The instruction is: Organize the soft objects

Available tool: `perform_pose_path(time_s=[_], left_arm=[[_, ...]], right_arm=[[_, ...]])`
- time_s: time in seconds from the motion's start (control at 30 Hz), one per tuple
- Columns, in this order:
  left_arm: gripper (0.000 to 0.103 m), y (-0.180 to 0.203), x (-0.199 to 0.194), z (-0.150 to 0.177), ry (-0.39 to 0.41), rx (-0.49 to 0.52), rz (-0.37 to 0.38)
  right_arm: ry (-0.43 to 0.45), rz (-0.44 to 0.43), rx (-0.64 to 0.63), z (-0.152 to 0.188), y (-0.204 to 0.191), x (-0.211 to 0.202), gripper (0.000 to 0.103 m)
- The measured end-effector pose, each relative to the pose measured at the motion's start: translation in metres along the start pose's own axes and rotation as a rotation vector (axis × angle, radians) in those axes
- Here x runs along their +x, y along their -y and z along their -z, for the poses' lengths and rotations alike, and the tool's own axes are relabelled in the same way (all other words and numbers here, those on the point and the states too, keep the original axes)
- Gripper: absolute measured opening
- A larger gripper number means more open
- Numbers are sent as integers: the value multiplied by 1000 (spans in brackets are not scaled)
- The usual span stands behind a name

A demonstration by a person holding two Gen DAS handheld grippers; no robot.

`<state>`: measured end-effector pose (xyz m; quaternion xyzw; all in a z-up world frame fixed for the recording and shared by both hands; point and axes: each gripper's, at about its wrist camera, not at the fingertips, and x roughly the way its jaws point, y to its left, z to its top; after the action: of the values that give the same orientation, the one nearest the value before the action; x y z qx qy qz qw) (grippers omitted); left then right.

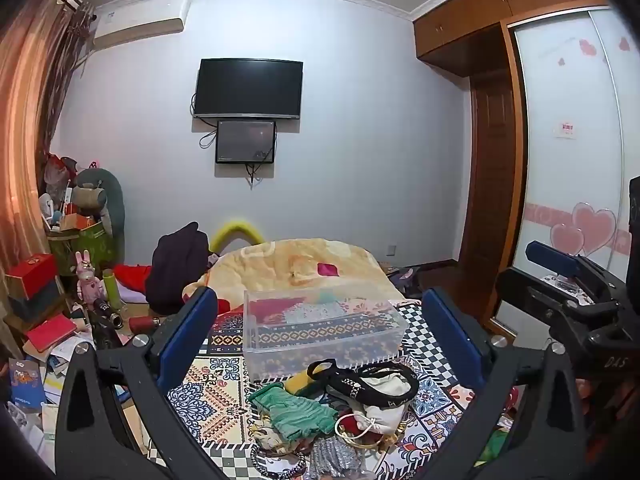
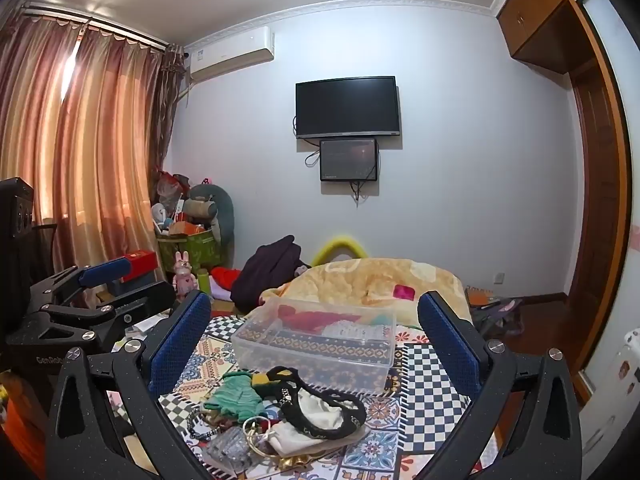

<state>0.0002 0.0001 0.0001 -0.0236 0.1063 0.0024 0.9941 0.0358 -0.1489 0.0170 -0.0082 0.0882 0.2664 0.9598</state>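
Observation:
A pile of soft items lies on the patterned bed cover: a green cloth [image 1: 298, 412] [image 2: 236, 398], a black band with studs [image 1: 360, 380] [image 2: 320, 408], a white pouch [image 1: 380, 404] [image 2: 316, 404], and a silver sequined piece [image 1: 332, 456] [image 2: 230, 446]. A clear plastic box [image 1: 324, 328] [image 2: 316, 344] stands empty just behind the pile. My left gripper [image 1: 320, 332] is open above the pile. My right gripper [image 2: 316, 336] is open too, also above the pile. Each gripper shows at the edge of the other's view [image 1: 560, 276] [image 2: 96, 292].
A yellow blanket [image 1: 296, 260] [image 2: 380, 280] lies behind the box. A dark garment [image 1: 176, 264] and cluttered boxes, books and a pink rabbit toy [image 1: 86, 276] fill the left side. A wardrobe [image 1: 568, 160] stands at the right.

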Motion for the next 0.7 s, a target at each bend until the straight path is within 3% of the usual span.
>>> perform_pose_path(time_s=[0.7], left_arm=[[103, 0, 3, 1, -1, 3, 2]], right_arm=[[1, -1, 1, -1, 1, 0, 103]])
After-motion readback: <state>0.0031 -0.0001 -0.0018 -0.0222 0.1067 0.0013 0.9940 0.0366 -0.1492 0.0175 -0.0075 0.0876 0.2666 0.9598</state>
